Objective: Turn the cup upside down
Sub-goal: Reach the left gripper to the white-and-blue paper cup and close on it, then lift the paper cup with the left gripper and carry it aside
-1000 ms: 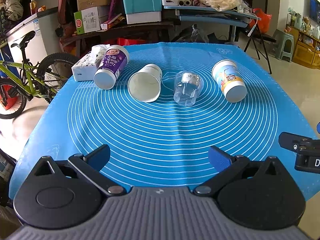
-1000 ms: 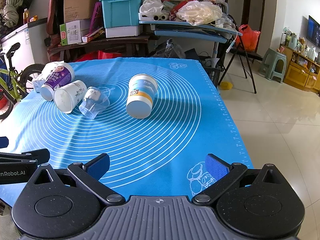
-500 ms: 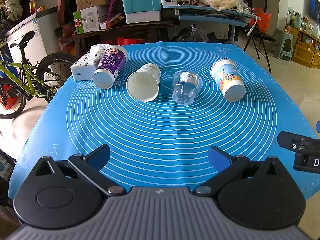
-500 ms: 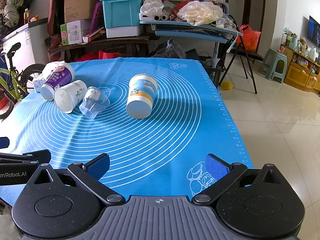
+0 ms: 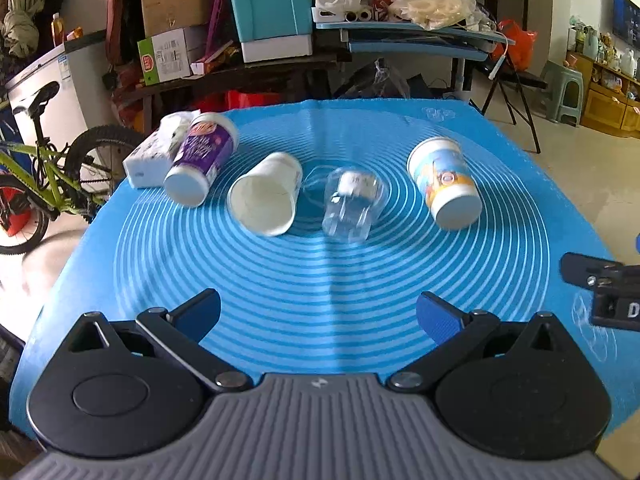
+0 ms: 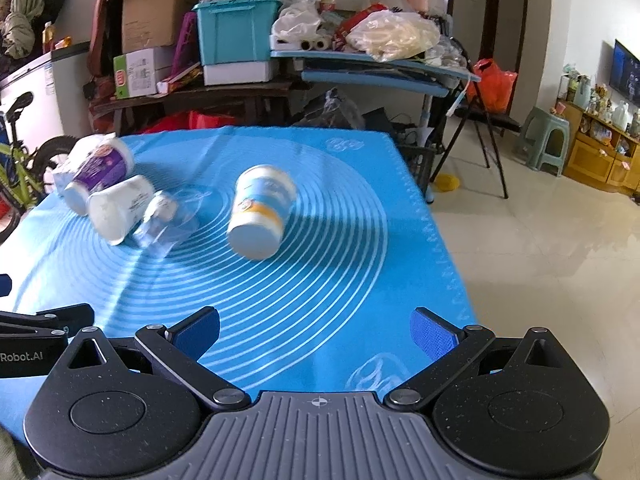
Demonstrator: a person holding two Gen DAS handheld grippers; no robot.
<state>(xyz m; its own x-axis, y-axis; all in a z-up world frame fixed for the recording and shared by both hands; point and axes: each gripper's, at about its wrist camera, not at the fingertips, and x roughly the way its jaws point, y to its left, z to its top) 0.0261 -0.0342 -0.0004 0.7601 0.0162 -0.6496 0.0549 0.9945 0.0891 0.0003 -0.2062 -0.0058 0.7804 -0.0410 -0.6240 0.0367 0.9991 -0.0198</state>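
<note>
Several cups lie on their sides in a row on the blue mat: a purple cup, a white paper cup with its mouth toward me, a clear plastic cup and a blue-and-yellow printed cup. They also show in the right wrist view: purple cup, white cup, clear cup, printed cup. My left gripper is open and empty, well short of the row. My right gripper is open and empty near the mat's front right.
A white tissue pack lies behind the purple cup at the mat's far left. A bicycle stands left of the table. Cluttered shelves stand behind. The table's right edge drops to a tiled floor.
Both grippers have moved forward a little toward the cups and the view is slightly blurred. The cups have not moved. Both grippers stay open.
</note>
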